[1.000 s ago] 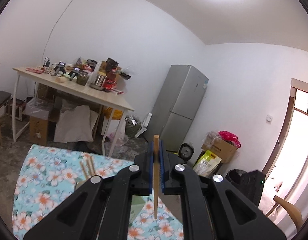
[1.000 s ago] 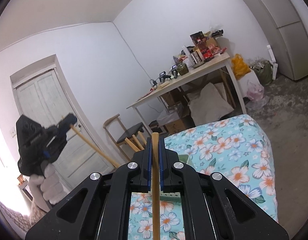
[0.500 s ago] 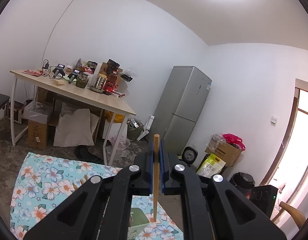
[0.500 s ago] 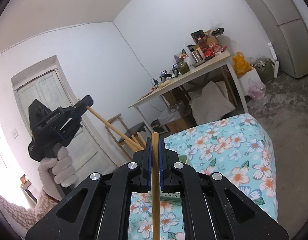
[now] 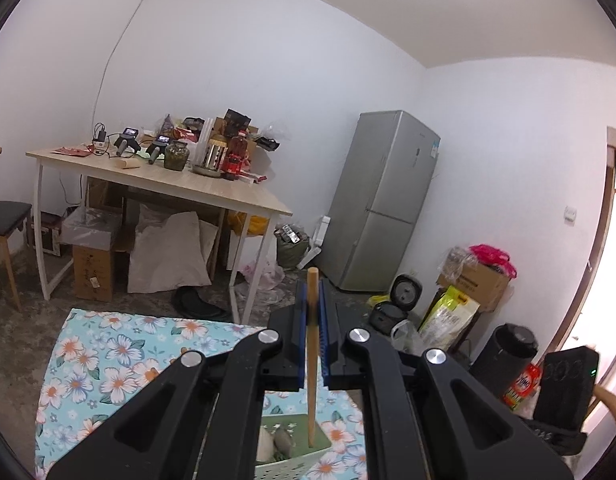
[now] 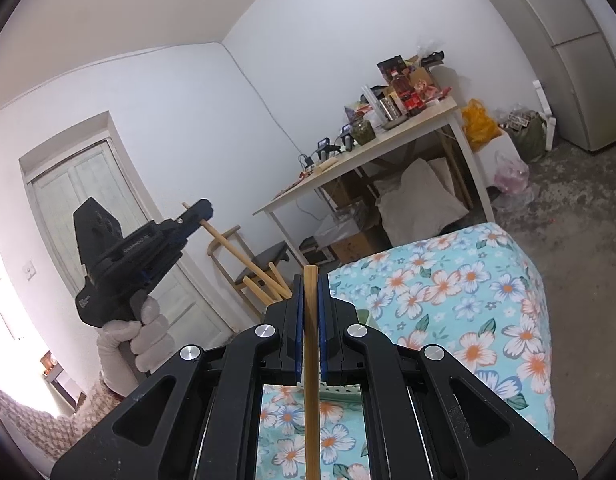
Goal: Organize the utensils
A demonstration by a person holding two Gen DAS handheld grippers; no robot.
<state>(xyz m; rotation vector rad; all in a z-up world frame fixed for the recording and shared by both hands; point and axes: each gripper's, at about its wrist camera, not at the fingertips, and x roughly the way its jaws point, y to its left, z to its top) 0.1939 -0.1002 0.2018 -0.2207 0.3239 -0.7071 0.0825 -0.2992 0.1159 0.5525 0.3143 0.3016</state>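
- Tablecloth (image 5: 108,364), turquoise with white and orange flowers, covers the near work surface in both views; bare grey floor lies beyond it.
- Fridge (image 5: 383,200), silver and tall, stands against the far wall, right of a wooden table (image 5: 212,192) crowded with bottles and jars.
- Left gripper (image 5: 312,312) is clamped tight on a wooden chopstick (image 5: 311,360), which runs upright between the blue pads. In the right wrist view this gripper (image 6: 204,210) sits at the left, carried by a gloved hand (image 6: 136,340), with its chopstick slanting down to the right.
- Right gripper (image 6: 311,300) is likewise closed hard on a second chopstick (image 6: 311,380) that stands straight up through the pads.
- Green basket (image 5: 296,452) sits on the cloth just under the left gripper; the lower tip of the left chopstick reaches inside it, beside two pale rounded things too dim to identify.
- Loose chopstick ends (image 6: 268,288) poke up just left of the right gripper's pads.
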